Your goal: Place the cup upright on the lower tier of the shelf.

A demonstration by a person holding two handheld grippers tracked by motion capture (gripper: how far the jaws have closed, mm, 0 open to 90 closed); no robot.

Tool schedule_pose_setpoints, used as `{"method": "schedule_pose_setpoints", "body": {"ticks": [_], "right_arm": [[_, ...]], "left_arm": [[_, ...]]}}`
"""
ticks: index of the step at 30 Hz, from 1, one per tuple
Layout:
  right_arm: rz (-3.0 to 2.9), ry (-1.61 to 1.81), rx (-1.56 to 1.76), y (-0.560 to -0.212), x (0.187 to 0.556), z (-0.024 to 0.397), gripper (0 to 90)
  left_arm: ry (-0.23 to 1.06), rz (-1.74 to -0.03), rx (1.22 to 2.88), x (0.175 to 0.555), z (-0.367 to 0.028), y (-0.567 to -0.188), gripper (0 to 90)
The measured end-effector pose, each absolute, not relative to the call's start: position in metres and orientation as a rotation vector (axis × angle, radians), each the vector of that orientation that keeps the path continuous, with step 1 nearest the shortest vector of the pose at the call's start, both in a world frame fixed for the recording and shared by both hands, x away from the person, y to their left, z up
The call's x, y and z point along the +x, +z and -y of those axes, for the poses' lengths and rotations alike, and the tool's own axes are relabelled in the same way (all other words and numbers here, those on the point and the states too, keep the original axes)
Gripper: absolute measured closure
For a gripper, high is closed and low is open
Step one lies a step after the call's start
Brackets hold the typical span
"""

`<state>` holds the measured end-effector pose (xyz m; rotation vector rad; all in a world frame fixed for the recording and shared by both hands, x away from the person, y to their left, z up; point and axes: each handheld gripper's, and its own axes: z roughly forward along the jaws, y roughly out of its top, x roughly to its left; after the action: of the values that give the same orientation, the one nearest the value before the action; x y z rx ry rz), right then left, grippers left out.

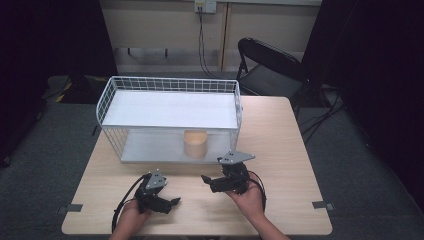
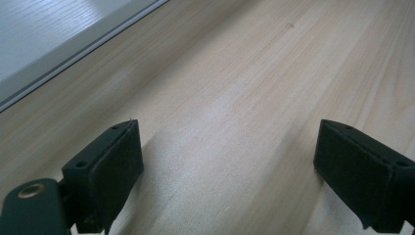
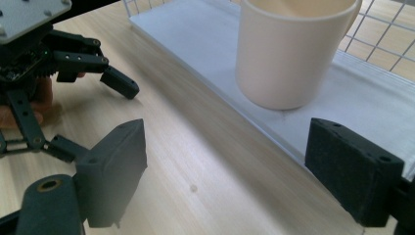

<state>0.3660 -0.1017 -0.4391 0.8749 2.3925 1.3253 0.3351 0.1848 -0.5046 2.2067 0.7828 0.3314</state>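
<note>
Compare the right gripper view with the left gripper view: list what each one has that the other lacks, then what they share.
Right gripper view: a cream ceramic mug standing on the white lower shelf board of the wire rack, white wire mesh behind it, and the left gripper with open jaws.

Left gripper view: nothing extra.

Both: the light wooden table, the shelf's edge, and each camera's own black jaws spread open, empty.

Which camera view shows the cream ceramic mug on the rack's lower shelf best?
The right gripper view: the cream ceramic mug stands close and sharp on the white lower shelf, ahead of the open right gripper. In the high view the mug is small, under the upper shelf. The left gripper view catches a strip of shelf edge.
</note>
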Motion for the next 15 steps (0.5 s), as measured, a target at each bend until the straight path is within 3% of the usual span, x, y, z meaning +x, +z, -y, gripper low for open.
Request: {"method": "schedule_pose_setpoints", "body": {"ticks": [15], "right_arm": [[-2.457, 1.302, 0.835, -0.456, 0.354, 0.126, 14.8]], "left_arm": [[0.331, -0.783, 2.206, 0.335, -0.185, -0.505, 10.4]]}}
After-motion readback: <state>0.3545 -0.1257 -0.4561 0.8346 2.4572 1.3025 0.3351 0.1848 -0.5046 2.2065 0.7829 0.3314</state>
